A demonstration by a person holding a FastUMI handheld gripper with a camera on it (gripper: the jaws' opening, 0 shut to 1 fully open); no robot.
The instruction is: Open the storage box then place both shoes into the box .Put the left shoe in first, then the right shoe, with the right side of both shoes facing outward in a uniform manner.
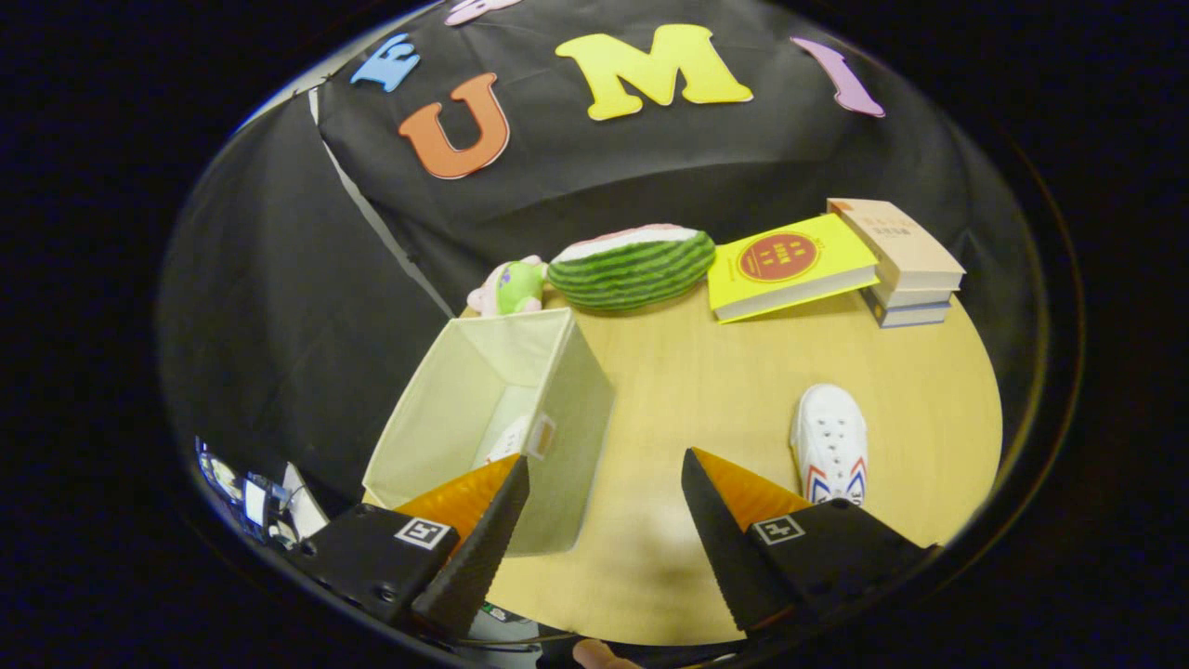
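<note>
While I hold the rig above it, the worktop (706,400) takes up most of what I see: a smooth, pale wood surface with a rounded edge. On its left part stands the storage box (576,418), a soft-walled cube of cream fabric, open at the top. Inside it, low against the near wall, I can make out something white with a coloured patch, probably the first shoe (520,437), though only a small part of it shows. The box sits just ahead of the left finger of my tongs (604,506), and that fingertip overlaps the box's near wall in my view.

Beyond the box, along the far edge, lies a striped green watermelon-slice plush (632,268), long and rounded, with a small pink and green soft toy (509,288) just beside it on the left. To the right, a flat yellow book (790,265) leans on a short stack of books (906,265).

A white shoe (829,441) with red and blue stripes at its side lies on the bare wood just beyond the right finger, well apart from the box.

My tongs are spread wide and grip nothing; bare worktop lies between the ridged, wedge-shaped fingers.
</note>
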